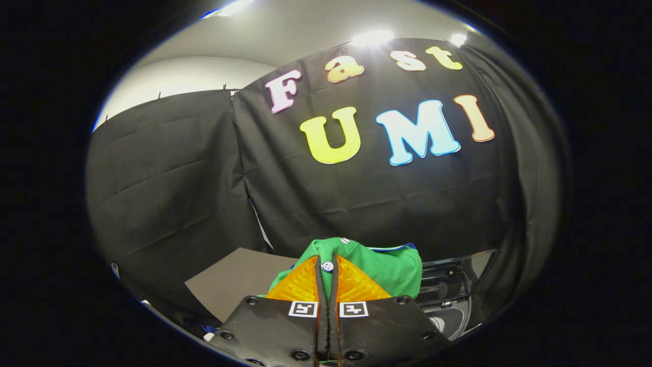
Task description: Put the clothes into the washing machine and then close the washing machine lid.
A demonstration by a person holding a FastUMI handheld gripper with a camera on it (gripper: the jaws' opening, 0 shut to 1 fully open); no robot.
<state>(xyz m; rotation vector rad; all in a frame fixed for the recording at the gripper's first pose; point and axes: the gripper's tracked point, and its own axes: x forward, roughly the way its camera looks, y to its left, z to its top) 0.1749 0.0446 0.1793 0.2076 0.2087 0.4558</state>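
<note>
- Green knit fabric: the garment [392,267] is bunched up between and just ahead of the gripper [327,270] fingers, with a fold of it pinched in the narrow gap between them.
- A white button [327,266] on the garment sits right at the fingertips, in the slit between the 2 pads; a second small button shows at the top of the bundle.
- A thin blue edge trim runs along the top right of the bundle.
- Fingers are nearly together, both pads pressing on the cloth; the garment is held clear above the surfaces below.
- Washing machine [453,290]: dark glossy body with moulded ridges, low and to the right of the fingers, just beyond the garment. Whether its lid is up or down cannot be told.
- A flat grey board [234,280] lies below and to the left of the garment.
- Black cloth wall [168,173] hangs behind everything, with a pale ceiling and bright lamps above it.
</note>
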